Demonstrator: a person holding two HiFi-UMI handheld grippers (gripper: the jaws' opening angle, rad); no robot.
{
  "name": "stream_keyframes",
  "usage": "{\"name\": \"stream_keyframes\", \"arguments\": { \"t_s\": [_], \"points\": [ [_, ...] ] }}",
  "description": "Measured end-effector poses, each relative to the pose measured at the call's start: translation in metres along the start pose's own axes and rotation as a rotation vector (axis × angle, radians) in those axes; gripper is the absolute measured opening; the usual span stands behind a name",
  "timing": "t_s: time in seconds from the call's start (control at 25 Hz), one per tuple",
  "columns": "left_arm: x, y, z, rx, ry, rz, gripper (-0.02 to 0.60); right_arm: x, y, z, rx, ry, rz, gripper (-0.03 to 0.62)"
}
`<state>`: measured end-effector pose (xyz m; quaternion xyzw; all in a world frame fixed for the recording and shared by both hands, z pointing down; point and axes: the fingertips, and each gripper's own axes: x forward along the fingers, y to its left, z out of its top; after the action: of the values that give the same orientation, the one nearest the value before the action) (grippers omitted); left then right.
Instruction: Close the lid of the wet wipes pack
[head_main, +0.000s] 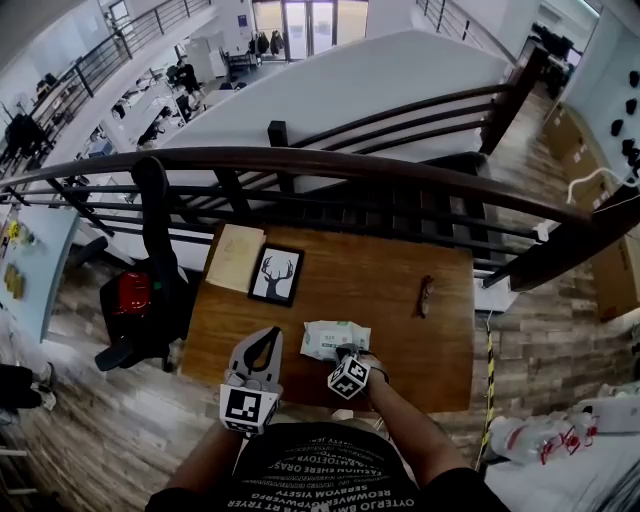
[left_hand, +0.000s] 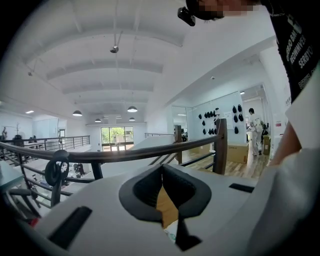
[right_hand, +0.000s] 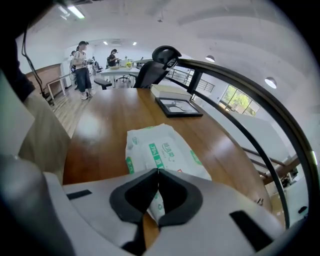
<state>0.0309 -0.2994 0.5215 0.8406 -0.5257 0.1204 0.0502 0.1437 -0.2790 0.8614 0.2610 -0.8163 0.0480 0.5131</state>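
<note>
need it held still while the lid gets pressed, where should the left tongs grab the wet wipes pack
Probably its left short end: the wet wipes pack lies flat on the table, soft, with a thin edge there, facing the left tongs. Come in low from the left, pinching top and bottom. The shut right tongs sit at its near edge.

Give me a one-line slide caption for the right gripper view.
Right hand-held gripper, jaws shut, tips at the wet wipes pack on a wooden table, framed picture beyond.
</note>
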Motion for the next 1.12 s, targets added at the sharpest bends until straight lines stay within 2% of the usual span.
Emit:
{"name": "stream_keyframes", "arguments": {
  "t_s": [0.24, 0.6, 0.76, 0.88, 1.0, 1.12],
  "points": [
    [0.002, -0.008, 0.008, 0.011, -0.01, -0.013, 0.028, -0.008, -0.012, -0.005, 0.101, -0.007, 0.003, 0.058],
    [0.003, -0.009, 0.01, 0.019, -0.017, -0.02, 0.028, -0.019, -0.022, -0.009, 0.264, -0.063, 0.013, 0.071],
    [0.005, -0.011, 0.006, 0.022, -0.009, -0.032, 0.028, -0.015, -0.011, 0.003, 0.235, -0.097, 0.066, 0.069],
    [0.007, -0.014, 0.005, 0.021, -0.001, -0.04, 0.028, -0.006, -0.007, 0.004, 0.238, -0.075, 0.096, 0.034],
    [0.007, -0.013, 0.003, 0.028, 0.001, -0.039, 0.028, -0.002, -0.007, 0.003, 0.28, -0.054, 0.123, 0.034],
    [0.006, -0.008, -0.001, 0.015, 0.015, -0.029, 0.028, -0.002, -0.006, 0.006, 0.237, -0.014, 0.141, 0.032]
  ]
}}
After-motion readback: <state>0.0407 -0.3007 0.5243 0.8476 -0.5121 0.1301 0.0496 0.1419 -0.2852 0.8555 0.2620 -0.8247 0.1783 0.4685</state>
